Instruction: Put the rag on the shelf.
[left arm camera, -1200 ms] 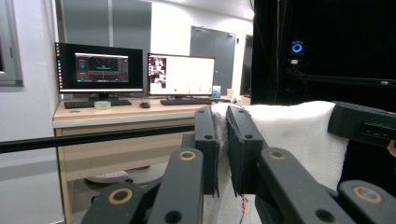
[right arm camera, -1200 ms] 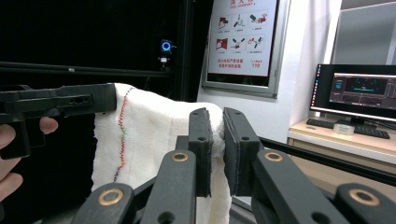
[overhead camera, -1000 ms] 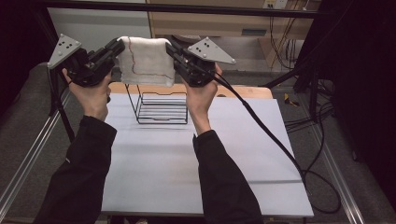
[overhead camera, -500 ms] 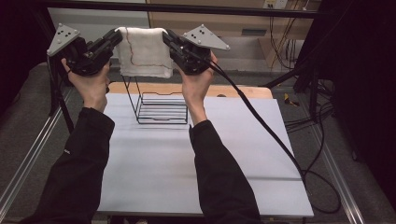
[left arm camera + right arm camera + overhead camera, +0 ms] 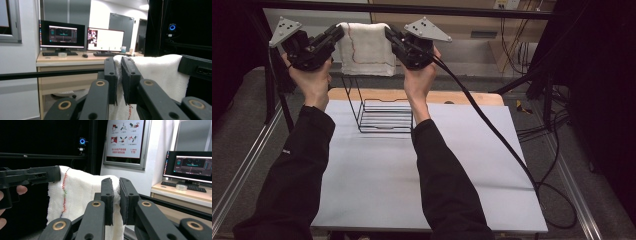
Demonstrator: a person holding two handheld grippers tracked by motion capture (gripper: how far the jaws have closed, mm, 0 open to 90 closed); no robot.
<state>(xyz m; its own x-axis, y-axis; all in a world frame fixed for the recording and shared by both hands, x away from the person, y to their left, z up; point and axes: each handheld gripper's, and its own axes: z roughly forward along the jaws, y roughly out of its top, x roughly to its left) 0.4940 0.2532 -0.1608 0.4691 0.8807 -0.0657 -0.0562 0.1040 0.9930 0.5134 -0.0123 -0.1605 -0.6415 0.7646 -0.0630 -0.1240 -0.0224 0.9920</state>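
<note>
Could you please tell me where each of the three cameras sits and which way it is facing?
High view: above the person's side, looking forward and down at the table; forearms, left gripper, right gripper.
Left gripper view: rides the left gripper, facing a desk with monitors; jaws pinch the white towel.
Right gripper view: rides the right gripper, facing a wall poster.
Shared: the towel, also in the high view.

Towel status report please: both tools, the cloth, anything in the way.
Left tool and right tool shut on the white towel, held stretched above the wire rack. Nothing between towel and rack.
</note>
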